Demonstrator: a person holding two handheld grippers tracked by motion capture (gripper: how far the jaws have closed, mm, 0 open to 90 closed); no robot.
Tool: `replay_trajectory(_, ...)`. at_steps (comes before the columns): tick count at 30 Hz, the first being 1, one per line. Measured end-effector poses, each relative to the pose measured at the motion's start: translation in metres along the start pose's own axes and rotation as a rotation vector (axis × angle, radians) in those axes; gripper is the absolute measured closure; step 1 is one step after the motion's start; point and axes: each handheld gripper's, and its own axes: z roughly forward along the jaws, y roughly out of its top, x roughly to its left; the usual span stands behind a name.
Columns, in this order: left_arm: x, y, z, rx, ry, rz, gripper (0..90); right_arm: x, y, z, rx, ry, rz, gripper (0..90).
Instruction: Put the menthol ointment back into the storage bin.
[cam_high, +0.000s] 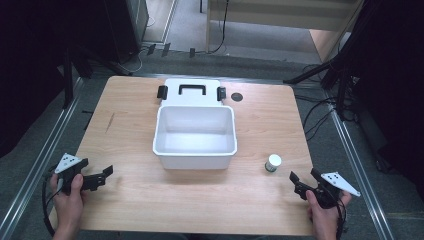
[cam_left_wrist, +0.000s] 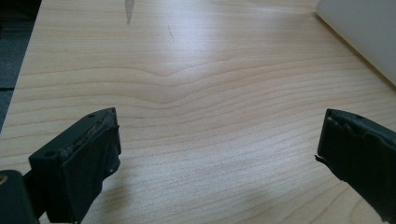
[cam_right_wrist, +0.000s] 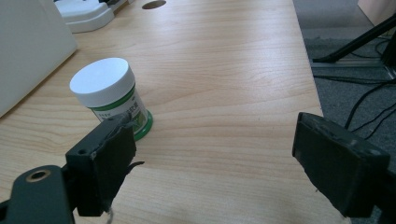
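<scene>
A small white-lidded jar with a green label (cam_high: 273, 163) stands upright on the wooden table (cam_high: 130, 105), just right of an open white bin (cam_high: 195, 150). My right gripper (cam_high: 302, 181) rests near the front right corner, open, a short way in front of the jar. In the right gripper view the jar (cam_right_wrist: 112, 95) stands ahead and to the left, just beyond the left jaw, with nothing between the jaws (cam_right_wrist: 212, 158). My left gripper (cam_high: 106, 174) sits at the front left, open over bare wood (cam_left_wrist: 219, 149).
The bin's white lid (cam_high: 192, 92) with a black handle and two black latches lies flat behind the bin. A round cable hole (cam_high: 237, 97) is beside it. Cables and dark stand legs (cam_high: 330, 75) lie off the table's right side.
</scene>
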Motion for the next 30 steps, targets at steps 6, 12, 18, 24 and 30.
replay_trajectory(6,0.000,0.000,0.000,0.000,0.000,0.003,0.0,0.002,0.001,0.003,0.043,-0.008,-0.016,14.1)
replay_trajectory(12,0.000,0.000,0.000,0.005,0.003,0.006,0.0,0.012,0.006,0.005,0.119,-0.016,-0.088,15.2)
replay_trajectory(18,-0.001,0.000,0.000,0.002,0.002,0.004,0.0,0.019,0.015,0.007,0.219,-0.012,-0.122,15.5)
replay_trajectory(24,0.000,0.000,0.000,-0.001,-0.001,0.002,0.0,0.025,0.027,0.011,0.379,-0.025,-0.174,16.0)
replay_trajectory(30,-0.001,0.000,0.000,0.003,0.001,0.005,0.0,0.030,0.042,0.017,0.490,-0.031,-0.209,16.5)
